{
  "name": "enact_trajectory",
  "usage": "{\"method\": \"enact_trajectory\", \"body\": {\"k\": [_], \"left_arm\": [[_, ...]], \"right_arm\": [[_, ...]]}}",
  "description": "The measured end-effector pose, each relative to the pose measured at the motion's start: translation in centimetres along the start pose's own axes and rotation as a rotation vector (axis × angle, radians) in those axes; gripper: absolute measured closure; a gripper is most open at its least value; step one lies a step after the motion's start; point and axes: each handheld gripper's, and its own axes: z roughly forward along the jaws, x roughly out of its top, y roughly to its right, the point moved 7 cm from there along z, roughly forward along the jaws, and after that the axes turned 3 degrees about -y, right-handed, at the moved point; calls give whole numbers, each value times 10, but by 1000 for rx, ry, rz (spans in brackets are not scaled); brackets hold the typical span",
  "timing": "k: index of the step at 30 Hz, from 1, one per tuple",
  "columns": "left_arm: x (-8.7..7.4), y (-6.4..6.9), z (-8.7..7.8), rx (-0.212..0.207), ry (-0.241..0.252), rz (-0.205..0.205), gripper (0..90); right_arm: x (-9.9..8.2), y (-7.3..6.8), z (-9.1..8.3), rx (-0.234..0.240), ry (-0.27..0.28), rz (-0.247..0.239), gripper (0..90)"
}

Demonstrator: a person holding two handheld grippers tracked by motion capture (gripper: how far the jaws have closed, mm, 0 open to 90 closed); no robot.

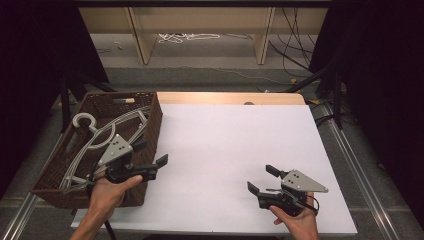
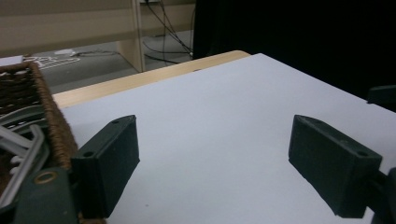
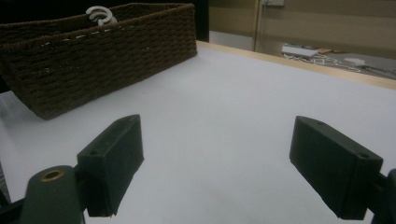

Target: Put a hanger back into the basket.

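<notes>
White table (image 1: pixel 235 150); hangers (image 1: pixel 107 135) in basket (image 1: pixel 152 117) beside left claw (image 1: pixel 150 155).

White tabletop (image 1: pixel 235 150) bare between both grippers, free passage; wicker basket (image 1: pixel 150 125) wall blocks the left edge, hangers (image 1: pixel 100 137) fill it.

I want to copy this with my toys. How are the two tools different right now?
The left tool hangs over the brown basket's right rim, near the grey hangers; the right tool is over bare white table, far from the basket. Both are wide open and hold nothing.
</notes>
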Motion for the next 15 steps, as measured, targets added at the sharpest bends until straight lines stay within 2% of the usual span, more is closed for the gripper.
{"method": "enact_trajectory", "body": {"k": [2, 4, 6, 7, 8, 10, 11, 13, 15], "left_arm": [[-2, 7, 3, -17, 2, 20, 160], [-3, 16, 4, -35, 12, 7, 160], [-5, 24, 6, -48, 27, 12, 159], [-8, 27, 7, -44, 28, 36, 159], [-11, 30, 9, -48, 22, 41, 159], [-17, 34, 11, -72, 15, 32, 159], [-19, 37, 12, -82, 18, 14, 159], [-23, 40, 13, -90, 25, 15, 159], [-26, 42, 13, -98, 29, 37, 158]], "right_arm": [[0, 0, -1, -6, -5, -4, 184], [0, 0, -1, 1, -6, -6, 184], [0, 0, 0, 6, -1, -7, 184], [0, 0, -1, 3, -4, -7, 184], [0, 0, -1, -1, -7, -6, 184], [0, -1, 0, -3, 1, -3, 184], [1, -2, 0, 5, -2, -4, 184], [1, -4, 0, 7, 5, -5, 184], [1, -4, 0, 6, 0, -8, 184]]}}
